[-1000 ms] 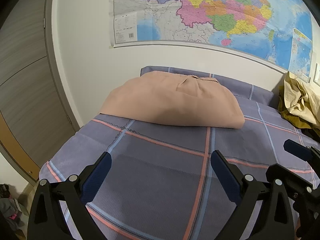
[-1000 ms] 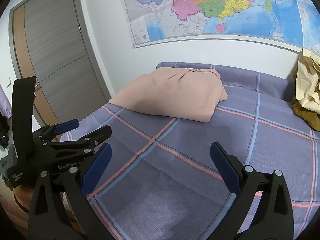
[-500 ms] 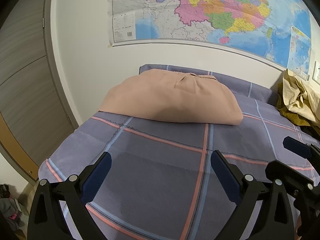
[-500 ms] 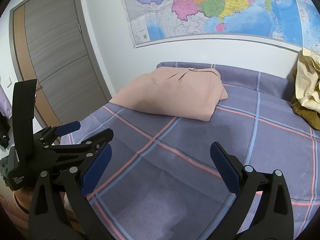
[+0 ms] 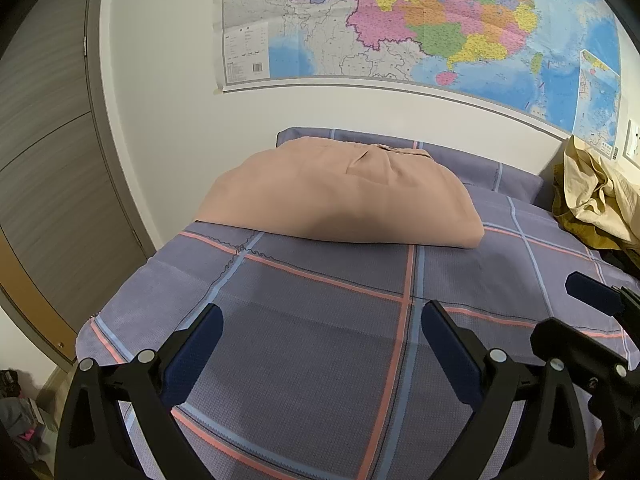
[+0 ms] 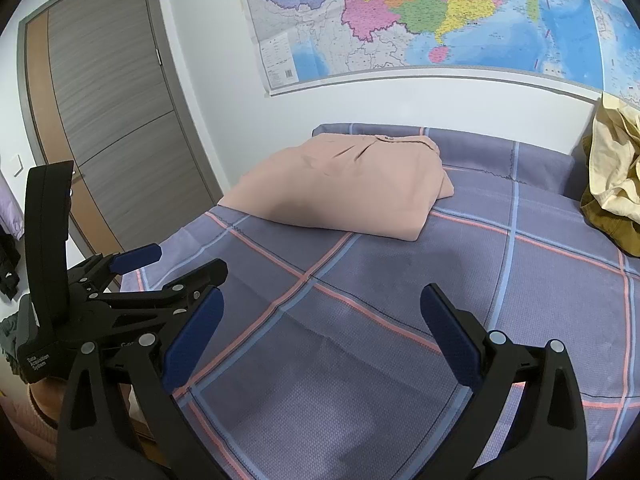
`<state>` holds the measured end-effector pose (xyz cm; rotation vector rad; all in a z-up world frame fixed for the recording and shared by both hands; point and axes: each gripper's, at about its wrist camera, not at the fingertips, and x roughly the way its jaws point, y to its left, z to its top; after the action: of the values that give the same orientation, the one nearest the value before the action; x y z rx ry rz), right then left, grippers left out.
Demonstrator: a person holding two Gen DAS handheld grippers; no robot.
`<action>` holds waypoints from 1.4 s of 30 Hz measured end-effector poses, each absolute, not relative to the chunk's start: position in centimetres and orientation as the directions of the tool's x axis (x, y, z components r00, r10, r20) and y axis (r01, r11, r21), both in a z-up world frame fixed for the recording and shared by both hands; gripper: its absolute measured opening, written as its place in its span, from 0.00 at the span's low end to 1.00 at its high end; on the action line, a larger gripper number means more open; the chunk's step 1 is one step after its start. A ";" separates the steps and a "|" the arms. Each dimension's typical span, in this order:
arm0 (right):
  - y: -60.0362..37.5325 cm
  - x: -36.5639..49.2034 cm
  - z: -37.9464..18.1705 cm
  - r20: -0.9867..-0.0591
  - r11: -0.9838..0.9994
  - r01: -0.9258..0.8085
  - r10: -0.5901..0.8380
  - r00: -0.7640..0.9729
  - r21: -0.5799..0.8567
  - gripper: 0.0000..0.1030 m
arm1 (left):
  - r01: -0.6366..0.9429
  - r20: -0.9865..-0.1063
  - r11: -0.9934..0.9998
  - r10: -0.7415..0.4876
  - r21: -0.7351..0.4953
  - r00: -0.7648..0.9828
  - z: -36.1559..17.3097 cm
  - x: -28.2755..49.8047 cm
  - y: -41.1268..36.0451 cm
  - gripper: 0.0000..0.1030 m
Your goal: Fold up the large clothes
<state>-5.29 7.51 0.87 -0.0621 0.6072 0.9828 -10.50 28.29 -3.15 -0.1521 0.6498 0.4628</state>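
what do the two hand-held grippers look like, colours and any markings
Both match: the left hand-held gripper and right hand-held gripper have black plastic frames, silver round pivot bolts and dark blue finger pads. The left's body carries small white lettering, too small to read.

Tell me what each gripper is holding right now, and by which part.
Nothing. The left gripper and right gripper are both open over the bedsheet; the folded pink garment lies untouched beyond them.

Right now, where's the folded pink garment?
In both wrist views the folded pink garment lies at the far end of the bed, under the wall map, left of the crumpled yellow clothes; neither tongs touch it.
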 end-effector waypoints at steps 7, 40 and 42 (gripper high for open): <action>7.4 -5.3 0.9 -0.509 0.571 -0.791 0.759 0.406 0.219 0.94 | -0.462 -0.615 0.887 0.368 0.008 0.697 -3.2 -10.5 28.2 0.93; 7.4 -5.3 0.8 -0.508 0.572 -0.789 0.759 0.406 0.224 0.94 | -0.457 -0.623 0.890 0.363 0.010 0.693 -3.4 -10.2 28.0 0.93; 7.4 -5.2 0.8 -0.510 0.577 -0.786 0.756 0.410 0.223 0.94 | -0.456 -0.623 0.890 0.362 0.010 0.693 -3.4 -10.2 28.0 0.93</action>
<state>-5.20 7.42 0.84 -0.0549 0.6125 0.9712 -10.18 27.98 -3.41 -0.1503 0.6623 0.4584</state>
